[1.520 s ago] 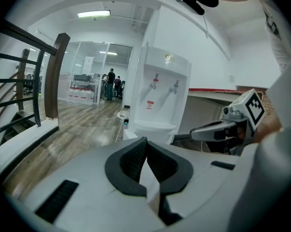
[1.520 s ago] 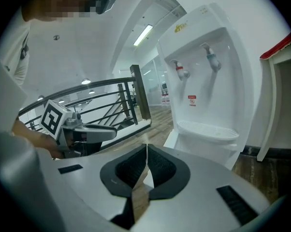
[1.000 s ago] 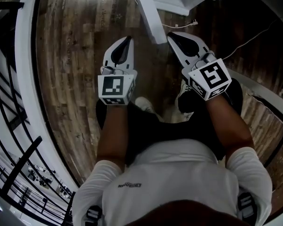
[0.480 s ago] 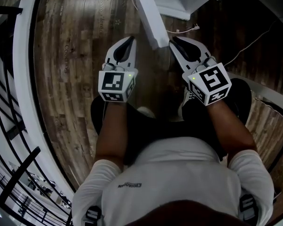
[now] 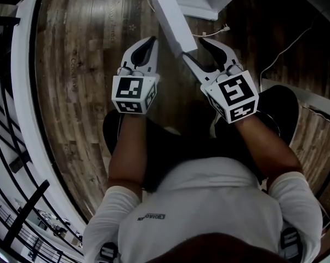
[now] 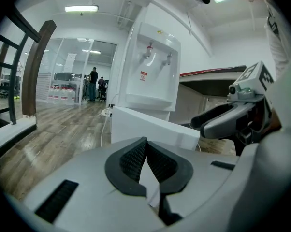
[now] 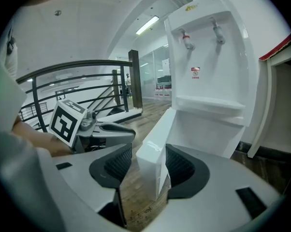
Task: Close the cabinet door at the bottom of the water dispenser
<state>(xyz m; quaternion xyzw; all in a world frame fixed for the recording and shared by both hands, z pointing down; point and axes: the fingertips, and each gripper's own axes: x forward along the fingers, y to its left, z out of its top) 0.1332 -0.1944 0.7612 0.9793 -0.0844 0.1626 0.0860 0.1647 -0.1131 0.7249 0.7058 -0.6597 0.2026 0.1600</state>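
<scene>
The white water dispenser [image 6: 152, 66] [image 7: 213, 62] stands ahead, and its bottom cabinet door [image 5: 170, 21] [image 7: 152, 153] swings out toward me. My right gripper [image 5: 195, 51] [image 7: 149, 164] straddles the door's free edge. Its jaws are opening; the left pad stands off the panel and the right pad sits close beside it. My left gripper [image 5: 150, 41] [image 6: 146, 156] is shut with nothing in it, to the left of the door and level with the right gripper, apart from the panel [image 6: 150, 132].
A white cable [image 5: 214, 32] lies on the wood floor beside the dispenser's base. A black railing [image 5: 11, 119] and a white curved ledge [image 5: 22, 92] run along the left. A low table [image 6: 213, 81] stands to the right of the dispenser. The person's legs are below the grippers.
The right jaws, shut in both earlier frames, now stand wide with the door's edge between them. Both grippers have sunk and come closer to the door.
</scene>
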